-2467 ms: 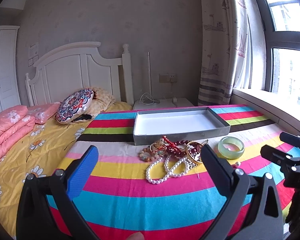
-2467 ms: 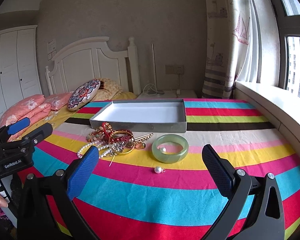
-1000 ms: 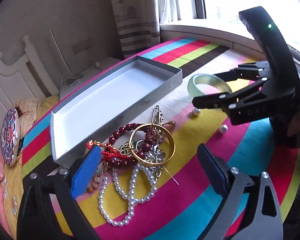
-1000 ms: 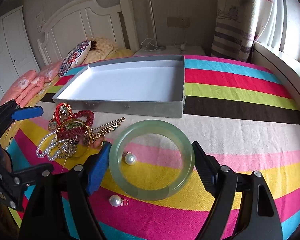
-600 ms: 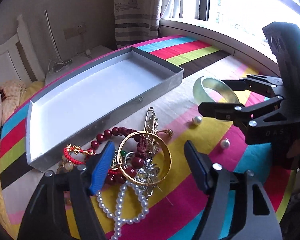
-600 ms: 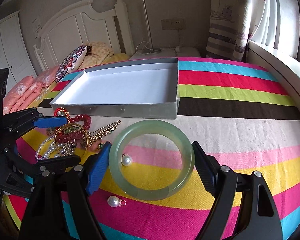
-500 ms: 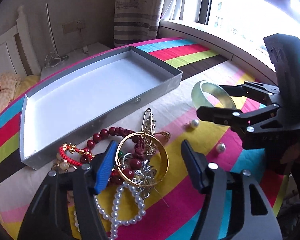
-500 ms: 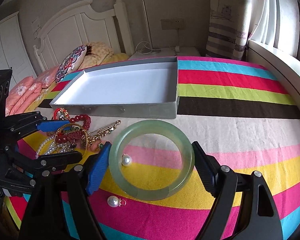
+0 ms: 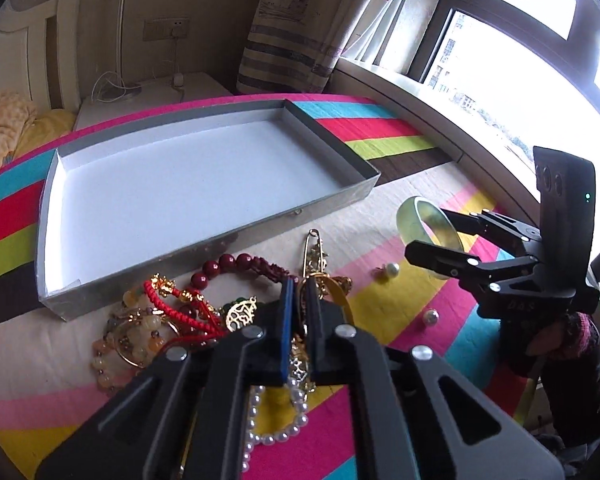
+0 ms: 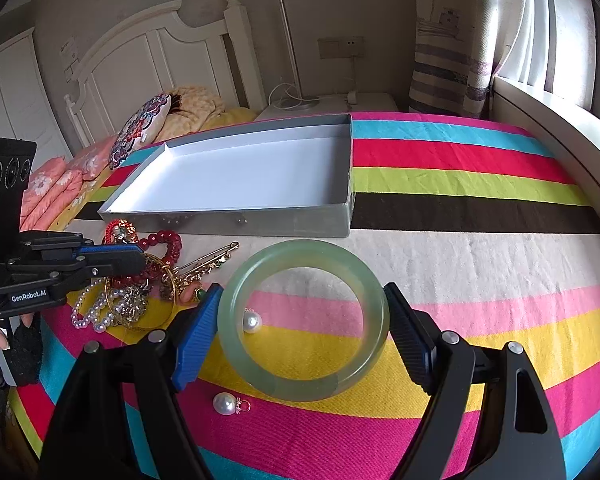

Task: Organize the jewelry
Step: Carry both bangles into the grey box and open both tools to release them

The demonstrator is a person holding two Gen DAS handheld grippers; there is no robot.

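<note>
Jade-green, that bangle point(image 10: 302, 320), and our right wrist view shows it best: the right hand-held gripper point(image 10: 300, 320) has both pads against its outer rim, gripping it just above the striped bedspread point(image 10: 460, 184). Two loose pearl earrings point(image 10: 230, 404) lie beneath and beside it. From the left wrist we get what that view only hints at: the left hand-held gripper point(image 9: 298, 286) has just been closing, and its pads now meet over the tangled jewelry pile point(image 9: 188, 312), seemingly pinching the gold bangle point(image 9: 336, 296). Pearl strands point(image 9: 276, 432) trail below. Behind sits the empty grey tray point(image 10: 228, 222), well apart from the green bangle. We see a white headboard point(image 10: 148, 60), striped curtain point(image 10: 452, 40) and bright window point(image 9: 520, 72).
</note>
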